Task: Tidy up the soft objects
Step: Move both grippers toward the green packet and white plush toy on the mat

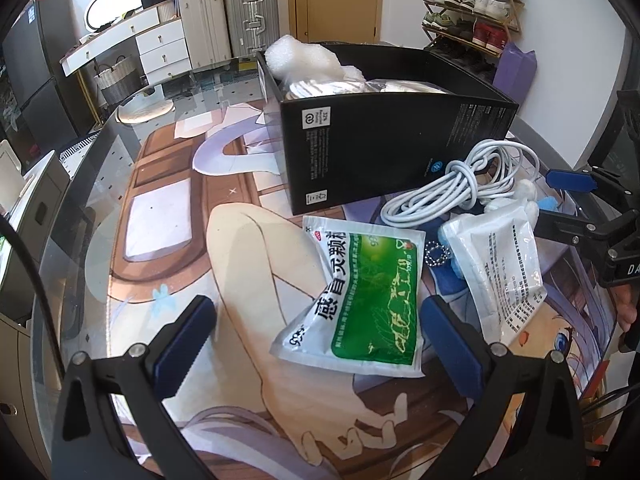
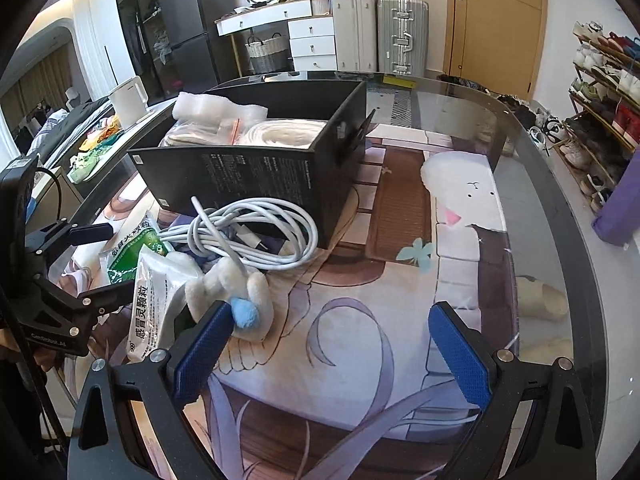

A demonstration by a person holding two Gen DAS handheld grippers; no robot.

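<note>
A black box (image 1: 384,148) stands on the glass table and holds white foam (image 1: 300,58) and bagged soft items; it also shows in the right wrist view (image 2: 256,176). In front of it lie a coiled white cable (image 1: 448,188), a green-and-white medicine pouch (image 1: 360,300), a white pouch (image 1: 500,264) and a white plush toy (image 2: 236,292) with a blue pom. My left gripper (image 1: 316,344) is open just above the table, with the green pouch between its fingers. My right gripper (image 2: 332,348) is open and empty, its left finger beside the plush toy.
The table (image 2: 532,200) carries an anime-print mat under glass. Suitcases (image 2: 380,36), a white drawer unit (image 2: 312,36) and a door stand behind it. A shoe rack (image 2: 604,92) stands at the right. A purple bag (image 2: 620,208) sits off the table's right edge.
</note>
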